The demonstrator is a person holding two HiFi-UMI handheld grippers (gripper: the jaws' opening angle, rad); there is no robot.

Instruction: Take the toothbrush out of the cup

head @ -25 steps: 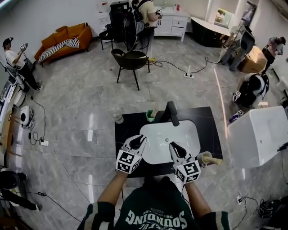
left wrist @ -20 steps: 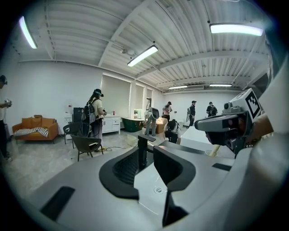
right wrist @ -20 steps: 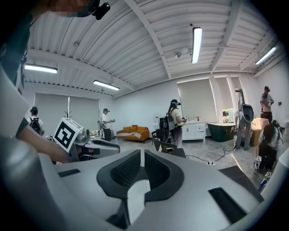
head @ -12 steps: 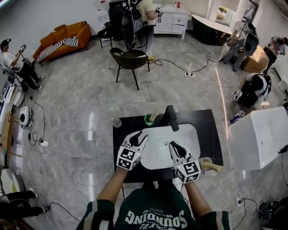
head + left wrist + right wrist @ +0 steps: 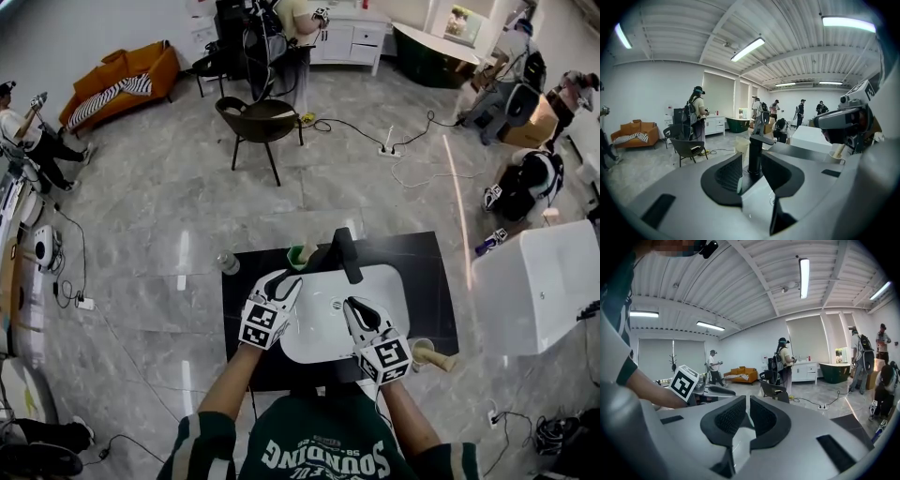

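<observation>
A green cup (image 5: 299,254) with a pale stick-like thing in it stands at the sink's back left corner, beside the black faucet (image 5: 343,253). My left gripper (image 5: 284,284) hovers over the sink's left rim just short of that cup. Its jaws are open and empty, and in the left gripper view (image 5: 751,164) they frame the faucet (image 5: 755,152). My right gripper (image 5: 354,311) is over the basin, its jaws down to a thin slit with nothing between them (image 5: 747,411). A beige cup (image 5: 423,352) with a wooden handle sticking out of it sits on the counter's front right.
The white sink (image 5: 394,291) is set in a black counter (image 5: 427,272). A small clear bottle (image 5: 226,262) stands just off the counter's back left corner. A white tub (image 5: 534,281) stands to the right. Several people, a chair (image 5: 253,120) and floor cables are farther off.
Both grippers have moved forward over the sink toward the faucet, the left one closing on the green cup. The left jaws have spread wider apart.
</observation>
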